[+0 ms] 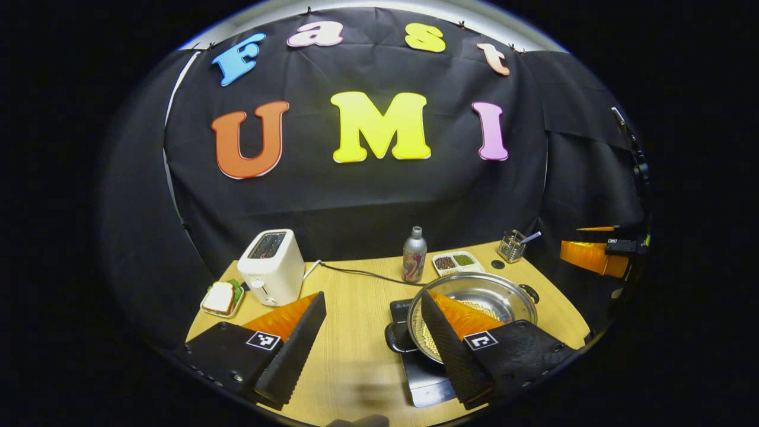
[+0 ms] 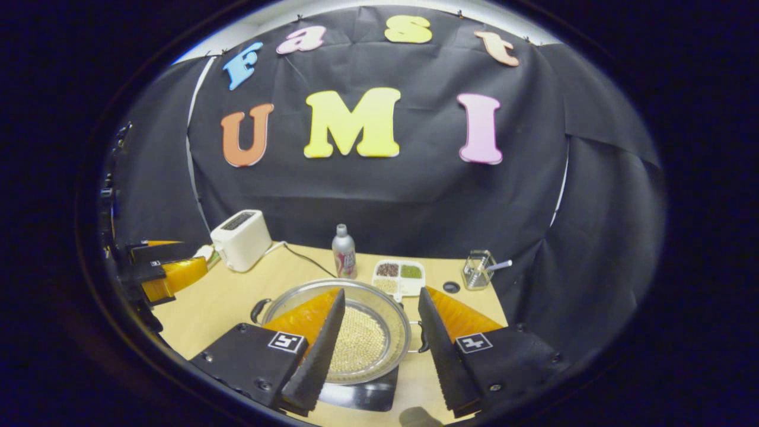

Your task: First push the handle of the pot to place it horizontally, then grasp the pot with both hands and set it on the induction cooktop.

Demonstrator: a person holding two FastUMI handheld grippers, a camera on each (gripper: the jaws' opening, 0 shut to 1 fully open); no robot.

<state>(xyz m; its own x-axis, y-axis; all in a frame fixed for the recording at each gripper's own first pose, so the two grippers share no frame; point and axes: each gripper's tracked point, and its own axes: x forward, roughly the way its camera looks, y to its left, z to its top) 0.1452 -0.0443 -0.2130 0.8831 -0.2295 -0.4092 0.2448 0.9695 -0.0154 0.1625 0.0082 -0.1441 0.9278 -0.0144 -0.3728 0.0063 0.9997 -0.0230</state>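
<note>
A steel pot (image 1: pixel 504 299) holding small beige beans sits on the black induction cooktop (image 1: pixel 430 385), its two black side handles pointing left (image 1: pixel 394 339) and right (image 1: pixel 529 292). My left gripper (image 1: pixel 373 296) is open with bare table between its fingers; its right finger overlaps the pot's left side in the view. In the right gripper view the pot (image 2: pixel 362 341) rests on the cooktop (image 2: pixel 362 396). My right gripper (image 2: pixel 381 293) is open above the pot's right half. The other gripper appears at each view's edge: the right gripper (image 1: pixel 593 255) and the left gripper (image 2: pixel 169 270).
On the wooden table (image 1: pixel 356 332) stand a white toaster (image 1: pixel 271 267) with its cable, a sandwich on a plate (image 1: pixel 221 298), a metal bottle (image 1: pixel 414 255), a divided tray of beans (image 1: pixel 453 261) and a glass utensil holder (image 1: pixel 512 246). The black cloth wall closes the back.
</note>
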